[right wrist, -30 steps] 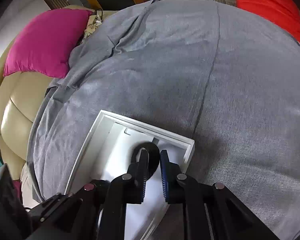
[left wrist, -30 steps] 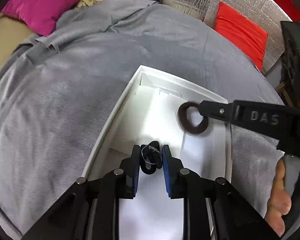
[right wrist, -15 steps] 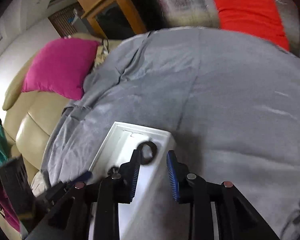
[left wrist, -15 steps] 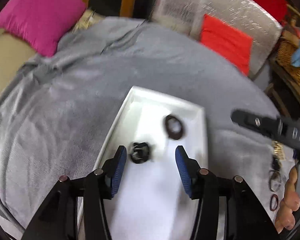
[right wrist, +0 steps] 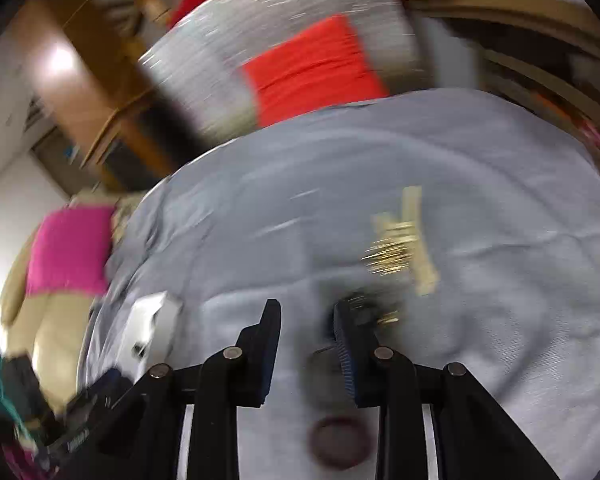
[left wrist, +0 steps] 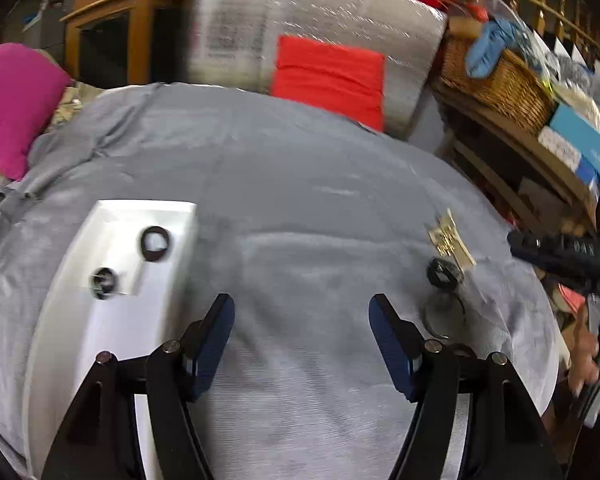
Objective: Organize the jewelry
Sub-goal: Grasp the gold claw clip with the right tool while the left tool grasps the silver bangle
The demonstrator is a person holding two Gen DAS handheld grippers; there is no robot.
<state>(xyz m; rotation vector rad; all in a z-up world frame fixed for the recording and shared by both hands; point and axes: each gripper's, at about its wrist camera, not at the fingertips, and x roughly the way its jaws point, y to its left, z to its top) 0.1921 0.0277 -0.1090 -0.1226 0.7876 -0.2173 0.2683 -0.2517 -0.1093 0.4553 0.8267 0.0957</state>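
A white tray [left wrist: 72, 320] lies on the grey cloth at the left and holds a dark ring [left wrist: 155, 243] and a small black piece [left wrist: 103, 282]. My left gripper [left wrist: 300, 340] is open and empty above the cloth, right of the tray. Loose jewelry lies to the right: a gold piece on a card [left wrist: 450, 240], a black ring [left wrist: 444, 272] and a thin hoop [left wrist: 443, 316]. My right gripper [right wrist: 306, 344] is open and empty above the cloth, near the blurred gold piece [right wrist: 400, 240]. A dark red ring [right wrist: 338, 442] lies below it.
A pink cushion [left wrist: 12, 104] sits at the far left and a red cushion [left wrist: 328, 76] behind the cloth. A wicker basket [left wrist: 500, 80] and boxes stand on shelves at the right. The tray shows small in the right wrist view [right wrist: 150, 324].
Both grippers let go of their pieces in the tray, opened, and pulled back and swung right toward the loose jewelry. The dark ring and black piece now lie in the tray.
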